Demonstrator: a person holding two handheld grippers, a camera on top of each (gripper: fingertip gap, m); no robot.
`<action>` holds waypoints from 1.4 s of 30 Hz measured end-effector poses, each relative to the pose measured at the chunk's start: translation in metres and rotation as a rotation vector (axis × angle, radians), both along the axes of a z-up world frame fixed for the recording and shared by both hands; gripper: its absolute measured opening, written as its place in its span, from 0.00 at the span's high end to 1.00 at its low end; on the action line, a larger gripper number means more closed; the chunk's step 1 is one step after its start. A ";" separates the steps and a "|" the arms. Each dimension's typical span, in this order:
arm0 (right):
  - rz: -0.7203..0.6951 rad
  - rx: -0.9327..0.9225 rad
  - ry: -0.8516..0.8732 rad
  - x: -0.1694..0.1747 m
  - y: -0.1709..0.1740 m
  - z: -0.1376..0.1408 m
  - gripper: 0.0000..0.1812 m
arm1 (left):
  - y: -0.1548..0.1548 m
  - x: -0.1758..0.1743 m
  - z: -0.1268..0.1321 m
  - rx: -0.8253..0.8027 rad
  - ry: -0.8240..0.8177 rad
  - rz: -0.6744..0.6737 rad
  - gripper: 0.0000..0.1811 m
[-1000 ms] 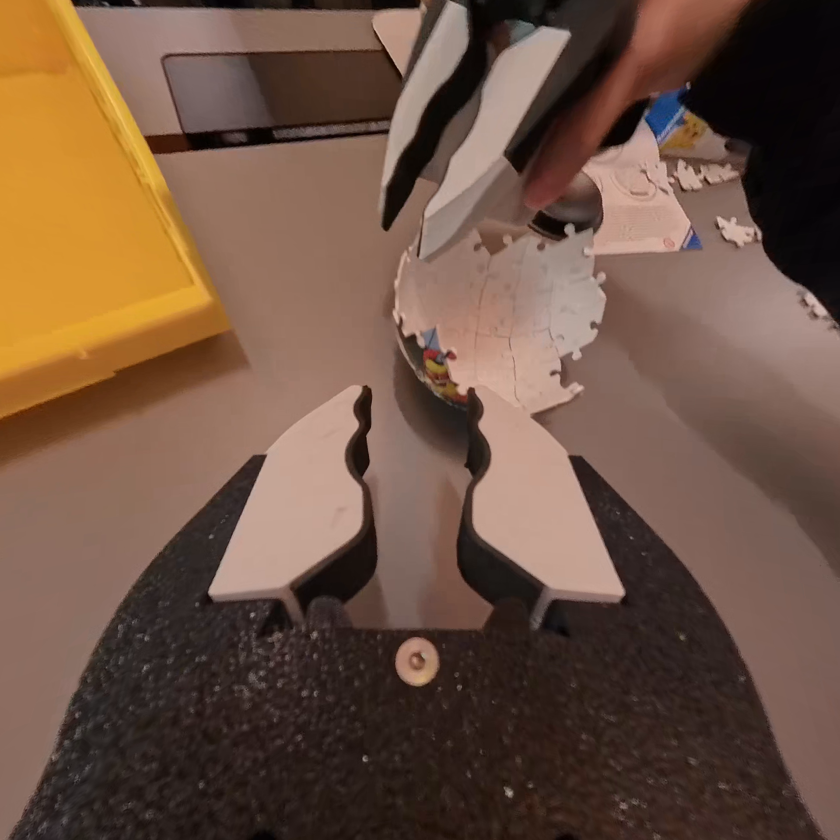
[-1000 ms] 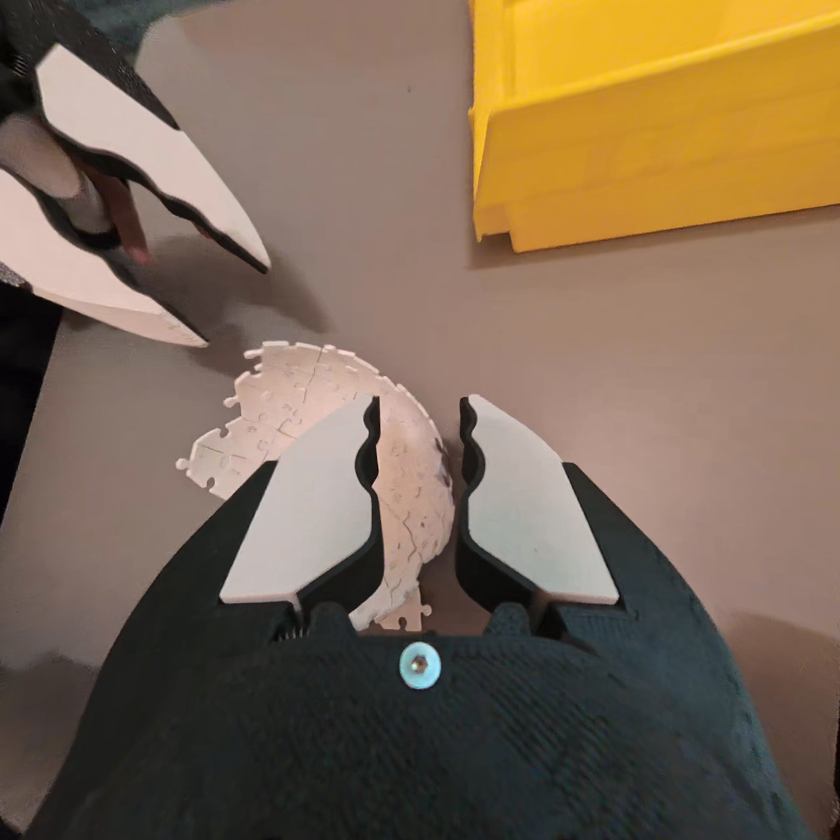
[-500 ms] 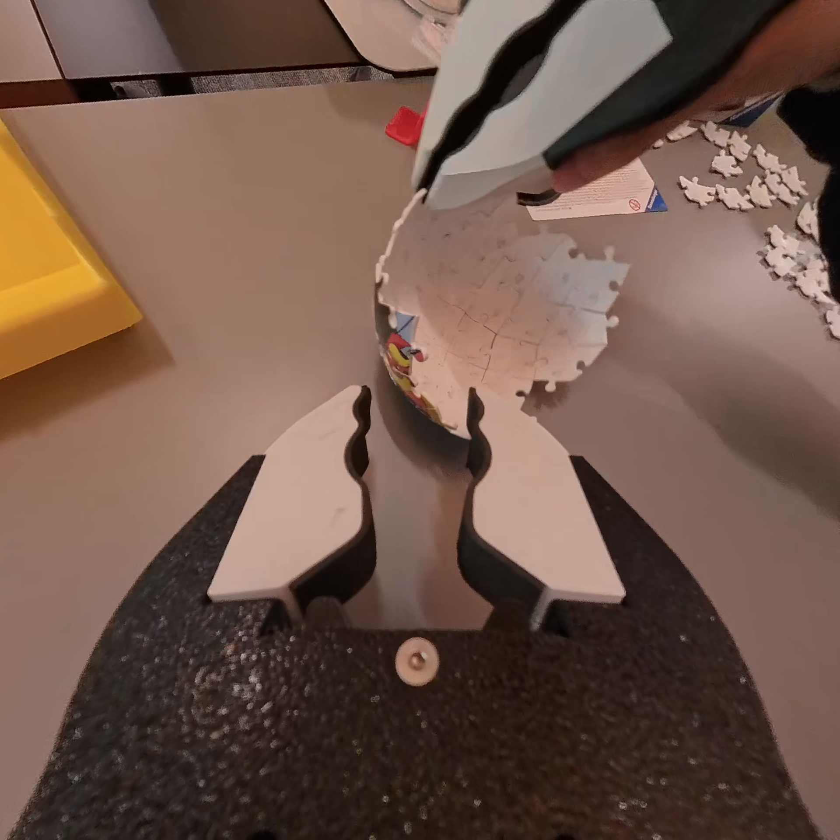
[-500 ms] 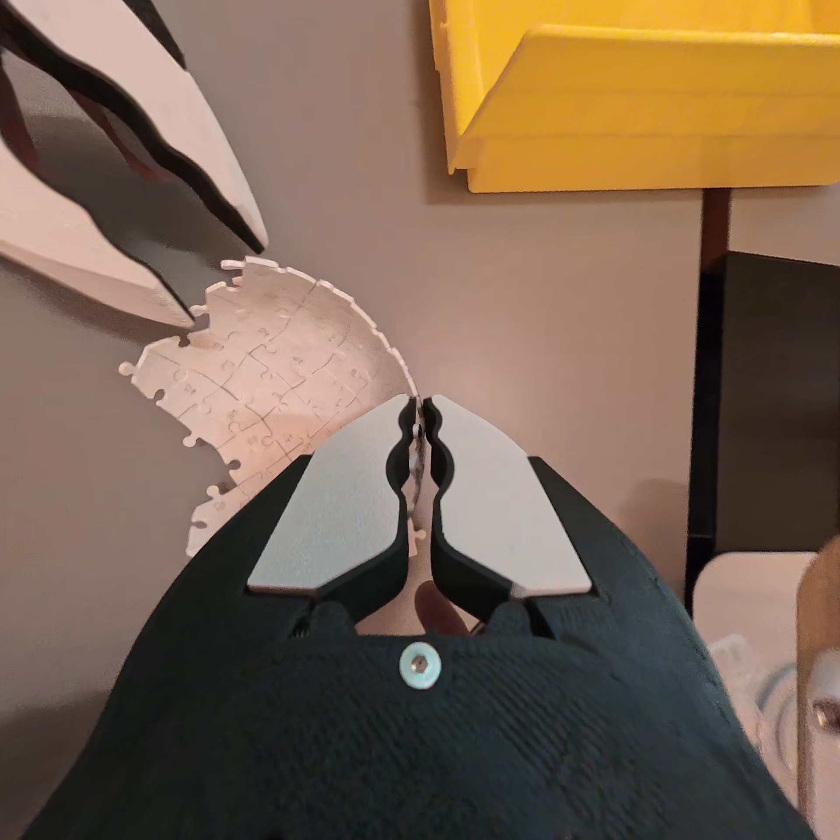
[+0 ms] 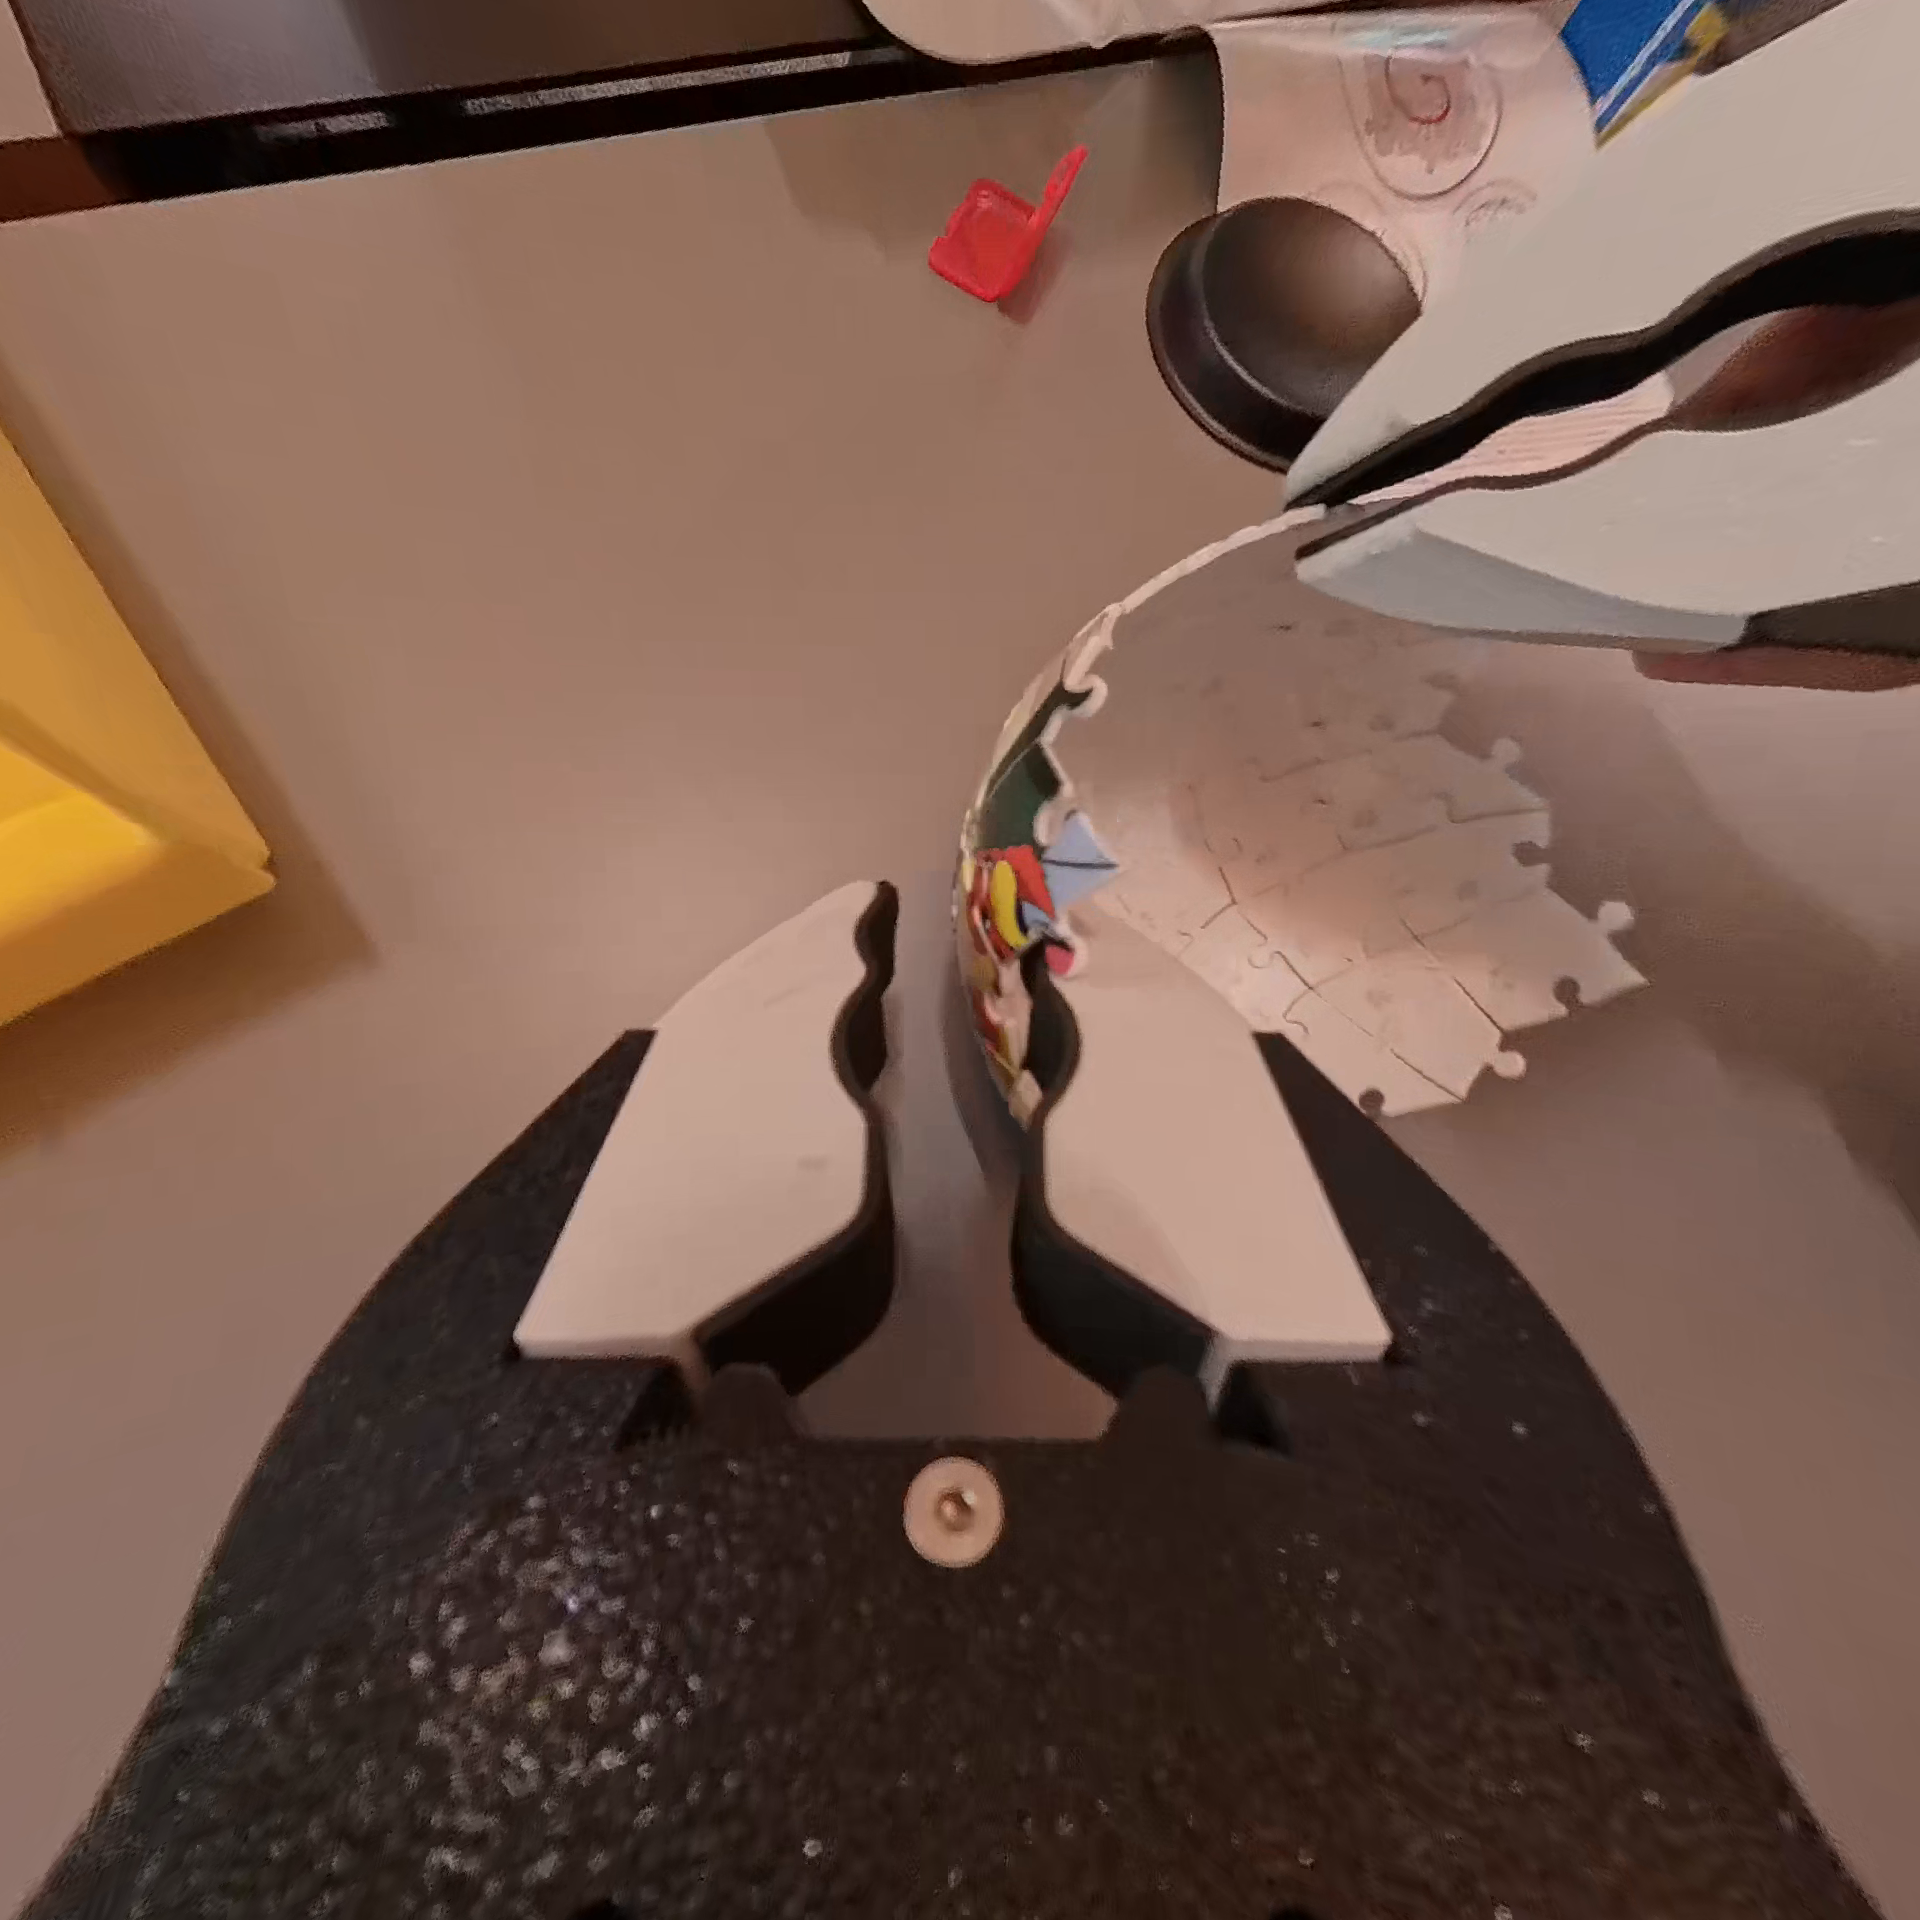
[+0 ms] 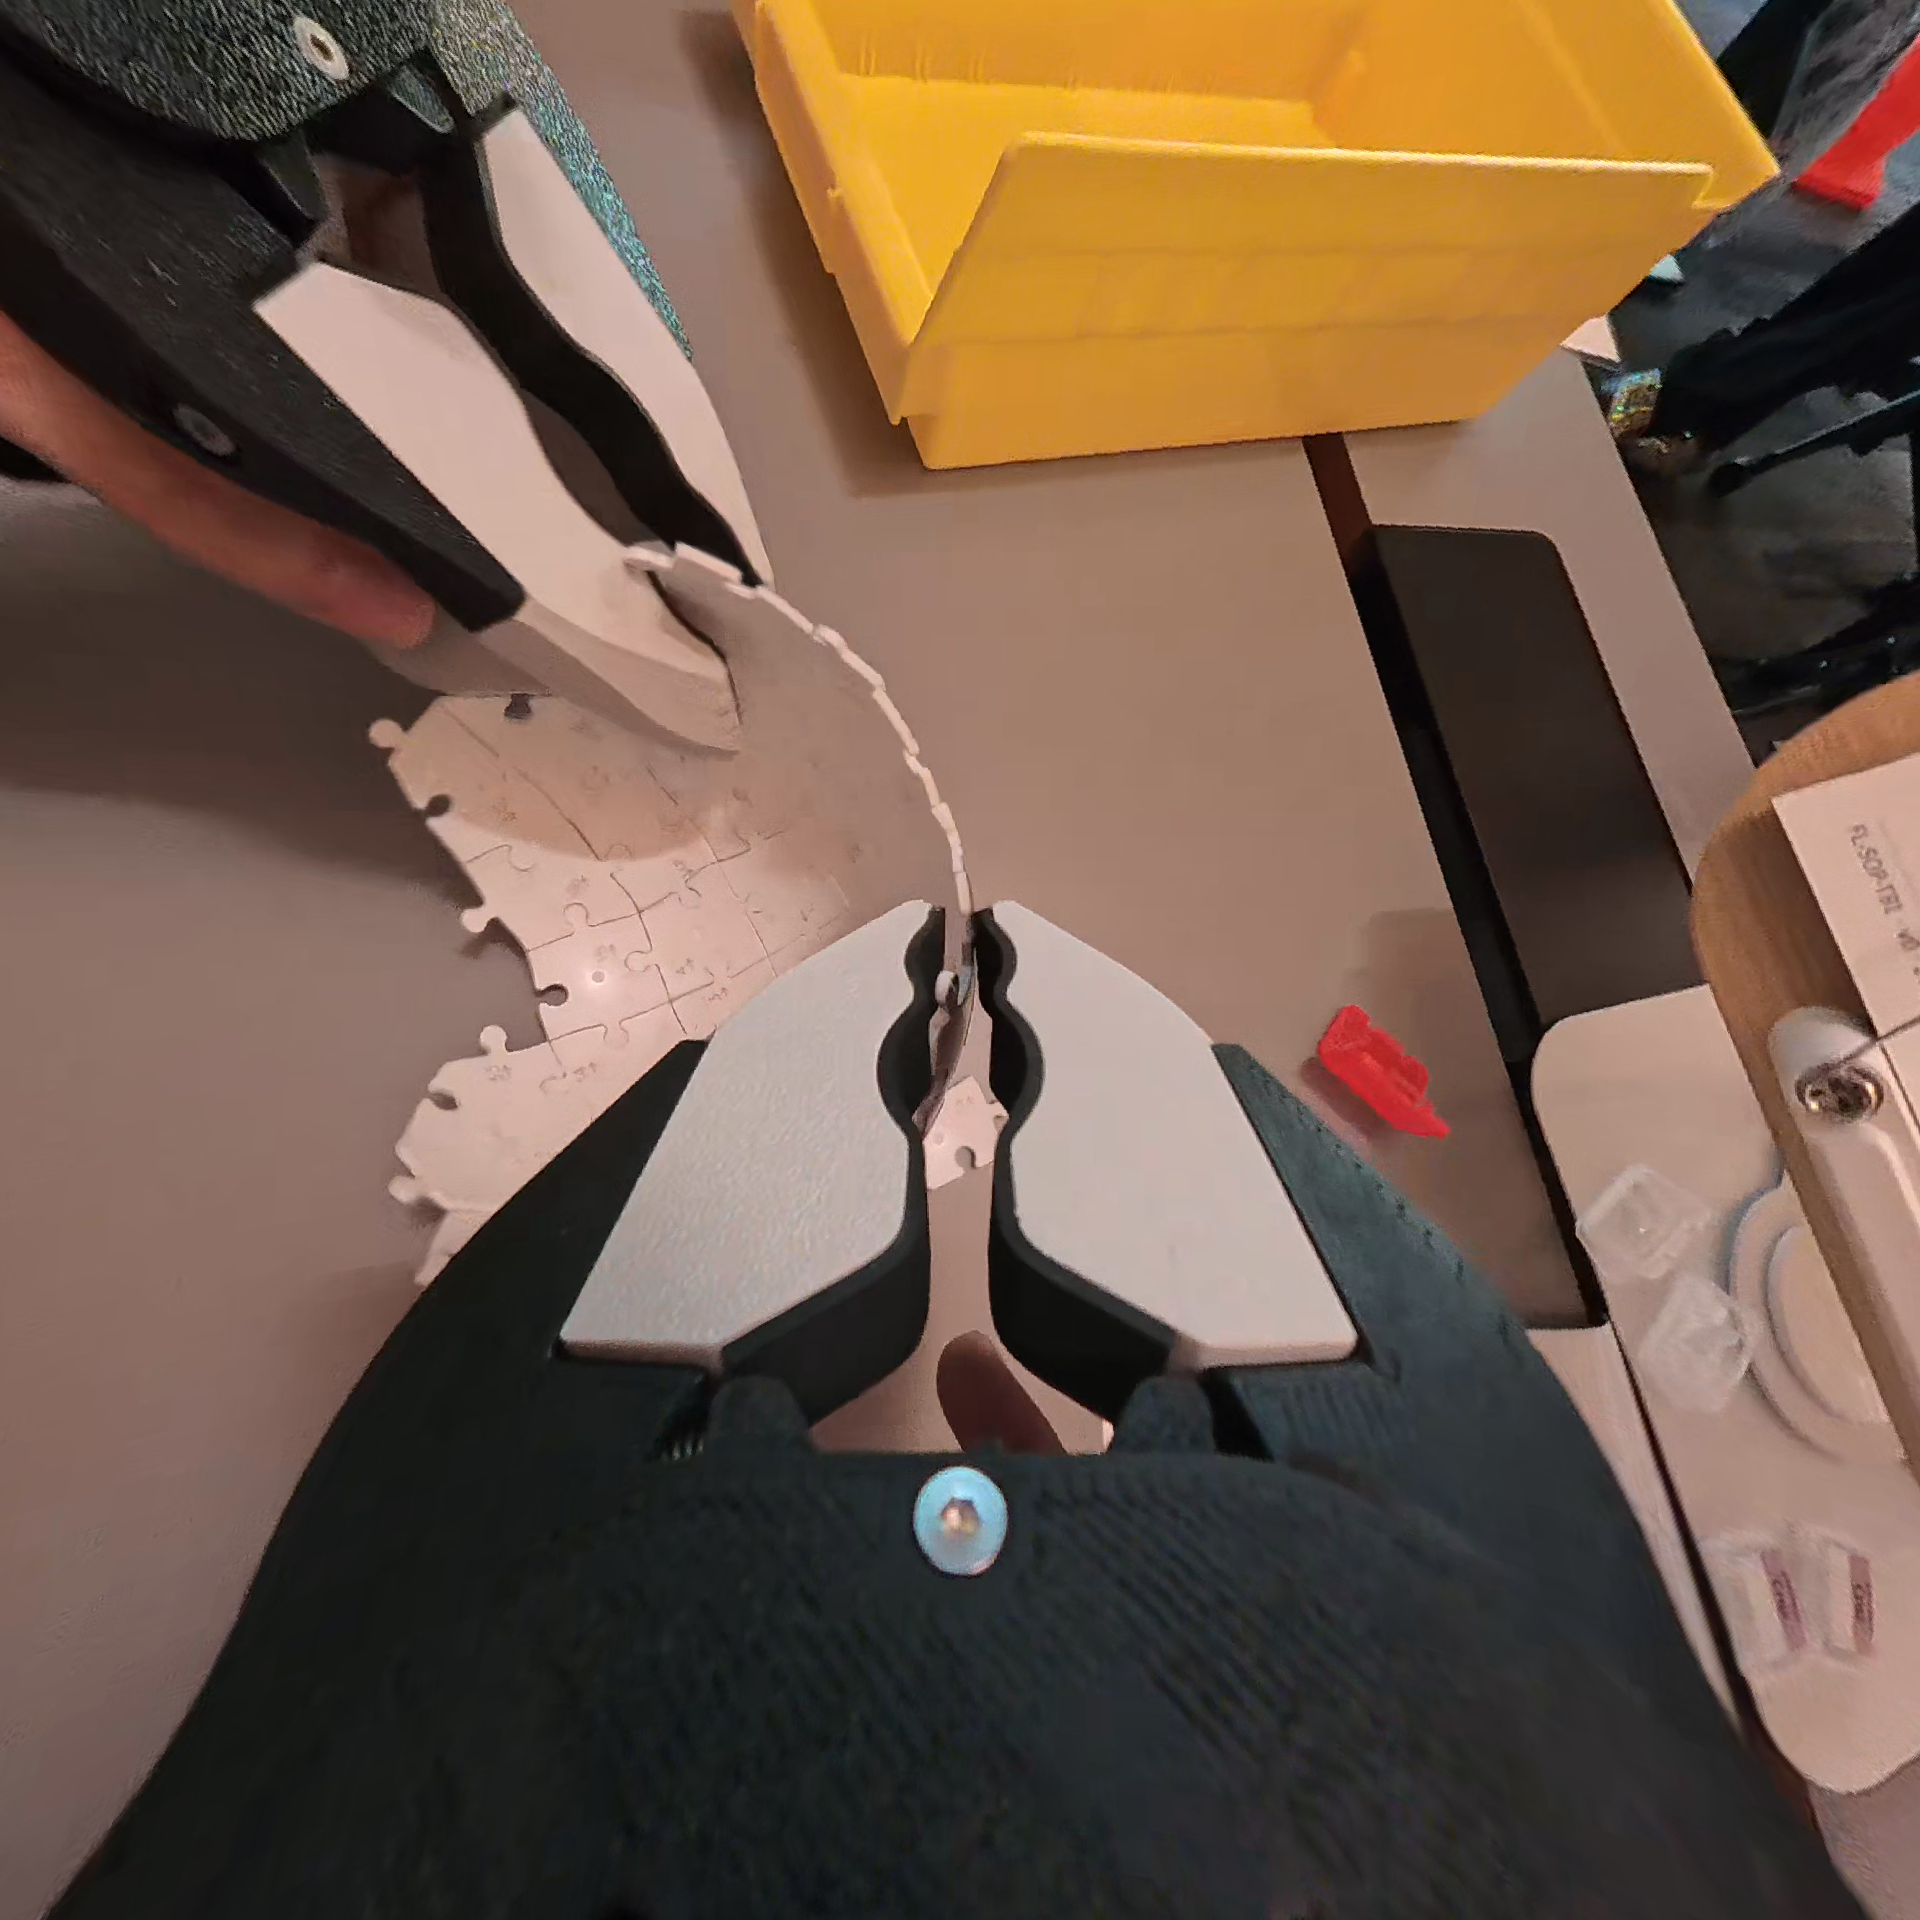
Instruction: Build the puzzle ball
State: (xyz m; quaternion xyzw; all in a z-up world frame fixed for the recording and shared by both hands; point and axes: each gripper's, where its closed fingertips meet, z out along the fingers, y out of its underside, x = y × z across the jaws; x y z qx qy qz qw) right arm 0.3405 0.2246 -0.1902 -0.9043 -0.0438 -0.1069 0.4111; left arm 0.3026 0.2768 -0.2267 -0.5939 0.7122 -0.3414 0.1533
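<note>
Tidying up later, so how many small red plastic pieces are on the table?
1: the red piece lies on the table just right of the right gripper. A red shape beyond the table's far edge is unclear.

My puzzle ball [image 5: 1340, 894] is a partly built curved shell: white numbered backs on its concave face, a colourful print on its outer face. I see its rim pinched at 6 o'clock in my right wrist view [image 6: 727, 862], jagged tabs along its 9 o'clock edge.

puzzle shell [image 5: 1351, 862]: matt white card inside | bin [image 6: 1195, 208]: glossy yellow plastic | table [image 5: 623, 520]: smooth matt grey
</note>
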 end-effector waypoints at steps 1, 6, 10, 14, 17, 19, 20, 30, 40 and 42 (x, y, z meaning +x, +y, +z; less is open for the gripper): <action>-0.006 0.009 0.005 -0.001 -0.002 0.001 0.96 | 0.000 0.001 0.000 0.021 0.003 -0.001 0.91; -0.037 0.100 0.041 -0.003 -0.008 0.010 0.93 | -0.001 0.004 -0.001 0.128 -0.041 -0.016 0.99; -0.122 0.175 0.094 -0.001 -0.020 0.020 0.81 | -0.001 0.004 0.002 0.232 -0.157 -0.042 0.98; -0.154 0.159 0.173 -0.002 -0.028 0.013 0.74 | -0.003 0.003 0.004 0.288 -0.246 -0.035 0.98; -0.123 0.095 0.166 -0.002 -0.024 0.001 0.72 | -0.005 0.005 0.007 0.308 -0.287 -0.045 0.98; -0.111 0.060 0.149 0.002 -0.018 -0.006 0.72 | -0.007 0.006 0.008 0.318 -0.304 -0.054 0.98; -0.113 0.046 0.138 0.004 -0.016 -0.008 0.75 | -0.008 0.007 0.009 0.324 -0.314 -0.060 0.98; -0.166 0.022 -0.156 0.017 -0.023 -0.010 0.98 | -0.020 0.012 0.021 0.296 -0.379 -0.079 0.92; -0.286 0.078 -0.247 0.011 -0.073 0.004 0.98 | -0.051 -0.008 0.057 -0.111 -0.408 -0.148 0.68; -0.331 0.092 -0.226 0.011 -0.091 0.007 0.97 | -0.050 -0.006 0.050 -0.120 -0.367 -0.163 0.68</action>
